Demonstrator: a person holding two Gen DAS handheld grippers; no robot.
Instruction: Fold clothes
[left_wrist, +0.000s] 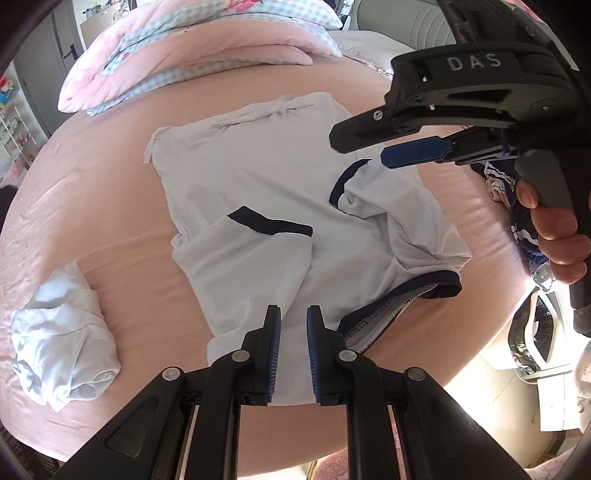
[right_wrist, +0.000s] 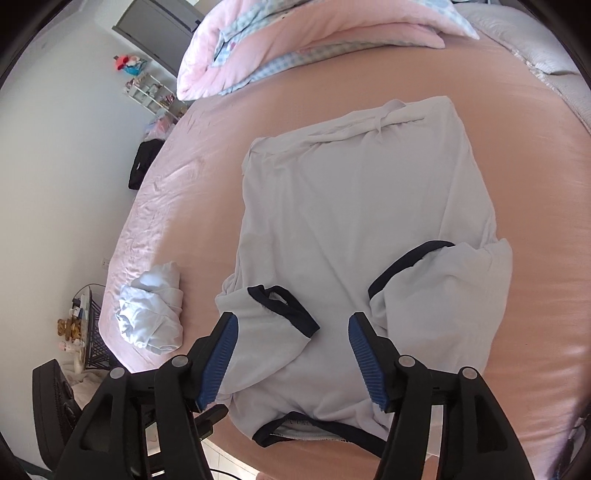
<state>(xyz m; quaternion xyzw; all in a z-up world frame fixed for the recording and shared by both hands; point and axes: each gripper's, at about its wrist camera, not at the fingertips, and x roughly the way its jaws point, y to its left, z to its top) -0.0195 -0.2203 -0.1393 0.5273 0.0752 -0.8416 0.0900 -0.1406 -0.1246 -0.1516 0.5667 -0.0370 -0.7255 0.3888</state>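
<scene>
I see the white T-shirt (right_wrist: 354, 236) lying flat in the middle of the pink bed (right_wrist: 517, 155), its navy-edged collar at the near edge and both navy-cuffed sleeves folded in over the body. My left gripper (left_wrist: 293, 332) hangs low over the near part of the shirt beside the collar, its blue pads set at a narrow gap with white cloth showing between them; I cannot tell from this view whether they pinch it. My right gripper (right_wrist: 293, 354) stands wide open above the shirt's near half, holding nothing, the two sleeves lying between and beyond its fingers.

Only the left wrist view shows the right gripper from outside (left_wrist: 406, 147), over the right sleeve, with a hand (left_wrist: 554, 229) around its grey handle, and some dark blue patterned clothes (left_wrist: 524, 229) behind it. Both views show a crumpled white garment (right_wrist: 151, 310) lying apart to the left and a folded pink quilt (right_wrist: 295, 40) at the far end. The right wrist view alone takes in the white wall and a small shelf (right_wrist: 147, 88).
</scene>
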